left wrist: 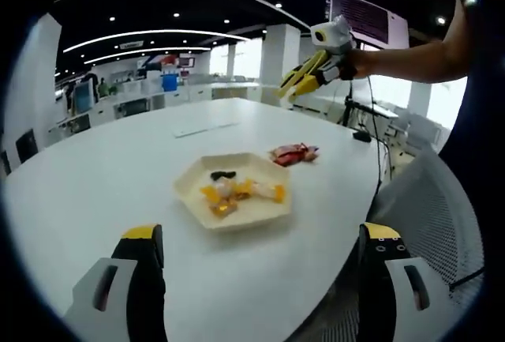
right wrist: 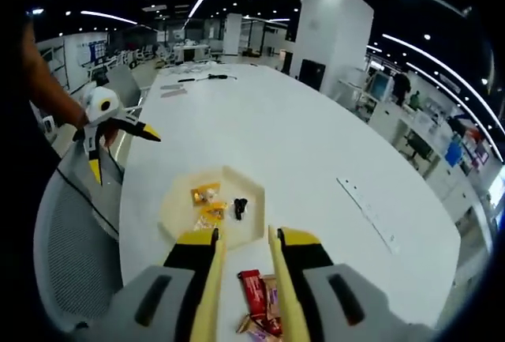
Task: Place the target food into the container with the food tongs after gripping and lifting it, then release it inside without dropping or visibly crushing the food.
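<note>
Nothing picked yet. Red snack packet (right wrist: 260,304) lies on the white surface (right wrist: 316,160) just beside the hexagonal tray (right wrist: 175,223), which already holds wrapped candies (right wrist: 207,203). Right gripper (right wrist: 241,241) holds yellow tongs (right wrist: 246,295) straddling the packet, not visibly pinching. Left gripper (left wrist: 260,239) spread wide, empty, hanging back. Grip, lift, release all remain.

Right hand-held gripper (right wrist: 241,279) with yellow tongs, tips slightly apart, hovering above red snack packet (right wrist: 259,304) on white worktop (right wrist: 316,160), cream hexagonal tray (right wrist: 175,212) of sweets just beyond, left hand-held gripper (right wrist: 118,148) raised at left.
</note>
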